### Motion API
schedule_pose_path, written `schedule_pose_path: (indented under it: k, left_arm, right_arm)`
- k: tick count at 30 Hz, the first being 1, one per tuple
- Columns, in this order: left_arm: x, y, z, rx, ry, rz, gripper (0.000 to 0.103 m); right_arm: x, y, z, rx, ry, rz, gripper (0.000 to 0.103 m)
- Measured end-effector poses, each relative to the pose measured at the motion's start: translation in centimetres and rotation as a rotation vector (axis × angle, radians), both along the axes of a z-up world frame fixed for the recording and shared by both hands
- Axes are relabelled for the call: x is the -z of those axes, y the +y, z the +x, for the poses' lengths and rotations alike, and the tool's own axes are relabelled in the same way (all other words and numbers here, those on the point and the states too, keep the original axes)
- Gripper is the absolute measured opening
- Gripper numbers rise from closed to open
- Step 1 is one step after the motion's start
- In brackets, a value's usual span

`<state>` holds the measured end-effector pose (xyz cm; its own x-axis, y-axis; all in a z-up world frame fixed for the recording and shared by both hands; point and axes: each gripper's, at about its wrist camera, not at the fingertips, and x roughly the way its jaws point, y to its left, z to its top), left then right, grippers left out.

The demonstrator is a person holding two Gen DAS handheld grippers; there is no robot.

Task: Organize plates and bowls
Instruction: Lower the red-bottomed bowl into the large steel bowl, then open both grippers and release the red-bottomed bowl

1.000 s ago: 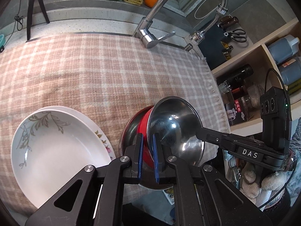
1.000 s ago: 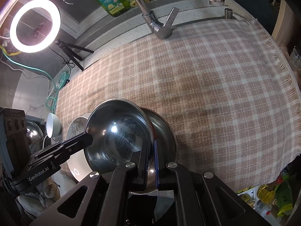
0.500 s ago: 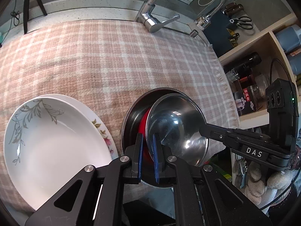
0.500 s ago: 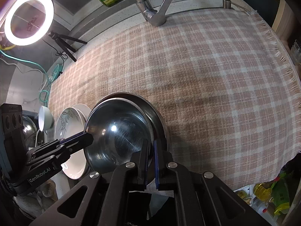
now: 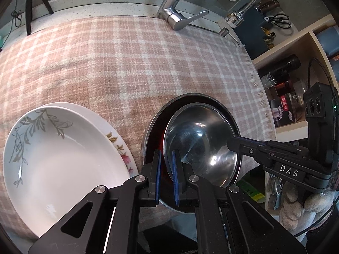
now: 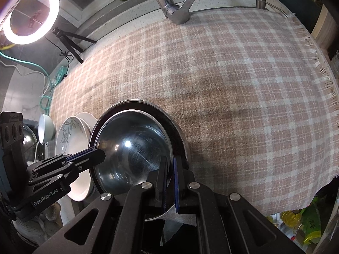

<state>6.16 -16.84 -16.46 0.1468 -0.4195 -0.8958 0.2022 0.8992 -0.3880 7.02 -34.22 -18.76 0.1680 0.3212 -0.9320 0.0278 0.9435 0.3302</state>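
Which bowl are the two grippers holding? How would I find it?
Look at the checked cloth by the tap. At its near edge, right of the white leaf-patterned plates, sit two nested metal bowls. It's the smaller shiny steel bowl inside the bigger one, red outside.

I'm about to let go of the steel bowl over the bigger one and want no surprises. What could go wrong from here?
1. Both tools, left tool and right tool, pinch opposite rims of the small shiny steel bowl; releasing one first could tip it.
2. It sits off-centre, tilted in the larger dark-rimmed metal bowl, so it may slide and clang.
3. The stacked white floral plates lie close beside; a jolt could knock them.
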Motion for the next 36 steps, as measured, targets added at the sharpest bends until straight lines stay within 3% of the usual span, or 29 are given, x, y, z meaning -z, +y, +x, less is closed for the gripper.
schedule_pose_path:
  k: [36]
  left_arm:
    - [-0.59, 0.05, 0.30, 0.023, -0.011, 0.013, 0.010]
  right_arm:
    - [-0.28, 0.43, 0.37, -0.045, 0.010, -0.025, 0.010]
